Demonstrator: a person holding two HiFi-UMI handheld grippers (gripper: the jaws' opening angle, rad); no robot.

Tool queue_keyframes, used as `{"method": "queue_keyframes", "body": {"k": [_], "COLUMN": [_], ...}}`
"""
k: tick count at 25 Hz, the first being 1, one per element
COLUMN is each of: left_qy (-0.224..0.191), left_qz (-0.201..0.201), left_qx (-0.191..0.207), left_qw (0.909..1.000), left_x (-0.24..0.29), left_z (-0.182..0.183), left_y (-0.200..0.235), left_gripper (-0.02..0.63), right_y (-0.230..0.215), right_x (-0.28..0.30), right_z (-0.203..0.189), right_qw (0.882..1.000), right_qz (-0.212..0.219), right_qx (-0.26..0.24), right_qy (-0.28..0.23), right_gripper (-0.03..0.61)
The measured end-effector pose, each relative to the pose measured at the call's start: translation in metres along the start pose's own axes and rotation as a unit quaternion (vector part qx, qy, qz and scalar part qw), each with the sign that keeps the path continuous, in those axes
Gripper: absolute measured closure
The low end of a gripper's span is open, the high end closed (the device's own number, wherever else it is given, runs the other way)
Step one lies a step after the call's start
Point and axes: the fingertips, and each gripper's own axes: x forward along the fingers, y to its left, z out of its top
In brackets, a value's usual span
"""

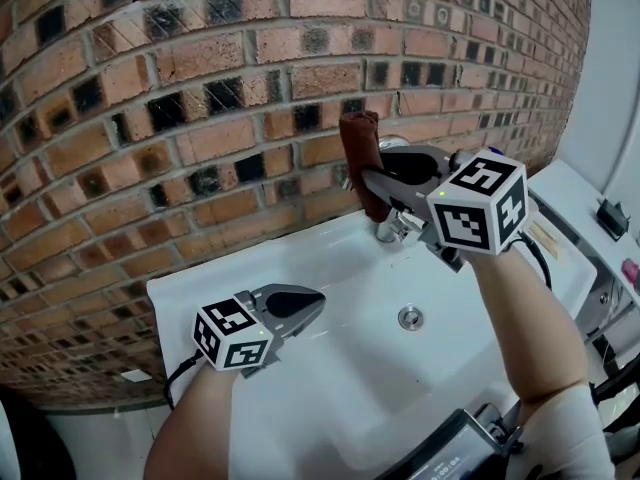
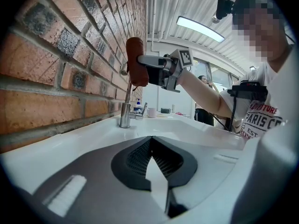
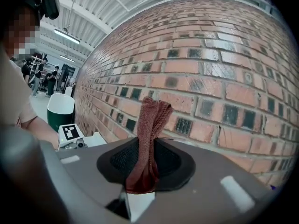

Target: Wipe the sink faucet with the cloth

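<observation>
Rust-red cloth [image 1: 361,151] is being clenched upright in the right gripper's [image 1: 370,180] jaws at upper centre of the head view, just above the chrome faucet [image 1: 389,229] by the brick wall [image 1: 200,88]. Lower left, the left gripper [image 1: 313,309] is hovering over the white sink [image 1: 330,388], its jaws pressing together on nothing.

Head cam: up high, looking steeply down on white sink [image 1: 190,303], brick wall [image 1: 150,118] right ahead. Left gripper cam: low, just over sink deck, facing along wall toward faucet [image 2: 124,116] & right gripper [image 2: 141,60] w/ cloth [image 2: 134,50]; head cam shares these. Right gripper cam: higher, close to wall, facing it; left gripper's marker cube [image 3: 69,131] at lower left.
</observation>
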Motion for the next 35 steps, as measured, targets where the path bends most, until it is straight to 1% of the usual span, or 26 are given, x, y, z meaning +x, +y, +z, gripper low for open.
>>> {"method": "queue_keyframes", "body": {"k": [7, 13, 17, 25, 35], "left_qy": [0.000, 0.000, 0.000, 0.000, 0.001], "left_qz": [-0.002, -0.002, -0.002, -0.002, -0.001], "left_qx": [0.000, 0.001, 0.000, 0.001, 0.001], "left_qw": [1.0000, 1.0000, 1.0000, 1.0000, 1.0000], "left_x": [0.000, 0.000, 0.000, 0.001, 0.001], "left_z": [0.000, 0.000, 0.000, 0.001, 0.000], "left_y": [-0.001, 0.000, -0.001, -0.001, 0.000], "left_gripper": [0.607, 0.607, 0.607, 0.607, 0.607], "right_y": [-0.039, -0.072, -0.087, -0.105, -0.107], "right_x": [-0.022, -0.036, -0.040, -0.042, -0.021], "right_z": [0.011, -0.005, -0.024, -0.065, -0.136], "right_qw": [0.999, 0.996, 0.993, 0.987, 0.980], "right_qz": [-0.048, -0.087, -0.103, -0.122, -0.139], "right_qx": [0.006, 0.032, 0.055, 0.106, 0.138], "right_qy": [-0.016, -0.020, -0.021, -0.020, 0.036], "right_gripper": [0.489, 0.489, 0.488, 0.486, 0.489]}}
